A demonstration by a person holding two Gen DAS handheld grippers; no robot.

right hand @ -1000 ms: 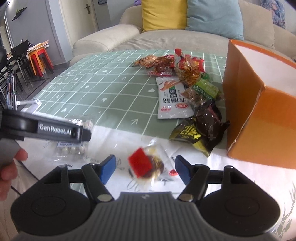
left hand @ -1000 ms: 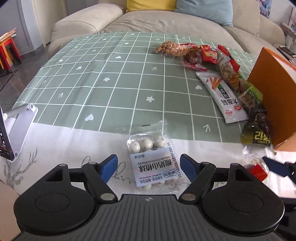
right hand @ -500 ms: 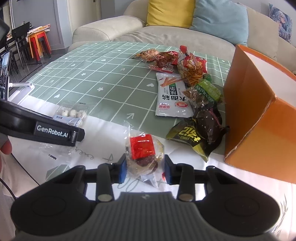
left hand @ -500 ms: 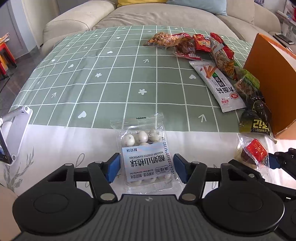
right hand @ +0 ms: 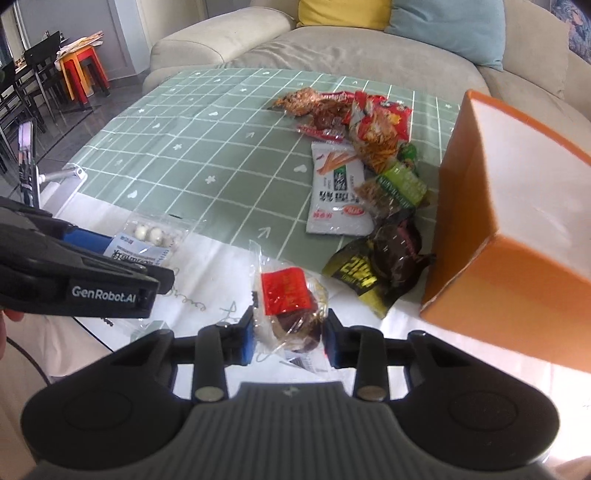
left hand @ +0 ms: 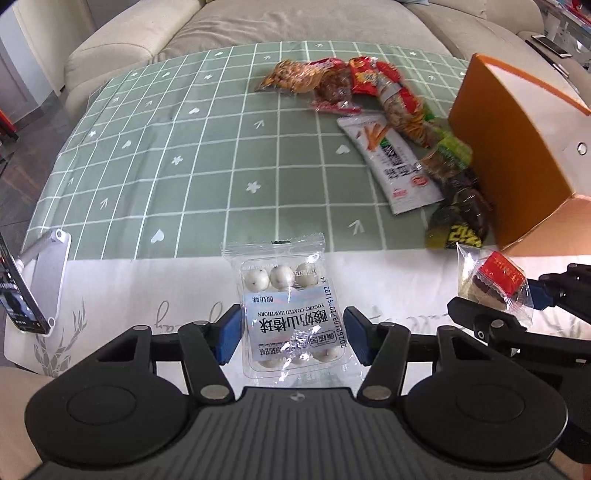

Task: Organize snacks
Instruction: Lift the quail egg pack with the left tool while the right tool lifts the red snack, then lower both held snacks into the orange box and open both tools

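Snacks (right hand: 369, 162) lie in a heap at 1 o'clock, beside the orange box (right hand: 509, 236). Left gripper (left hand: 291, 338) pinches the ball pack (left hand: 286, 310) (white balls inside). Right gripper (right hand: 290, 338) squeezes the red-label pack (right hand: 290, 306).

We're in a home living room: a beige sofa (right hand: 332, 48) with yellow and blue cushions (right hand: 447, 29), a checked tablecloth (left hand: 221, 155) over the counter, dining chairs (right hand: 22, 85) beyond.

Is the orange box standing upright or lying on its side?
Upright: the orange box stands on the table with its open top facing up, showing a white inner wall.
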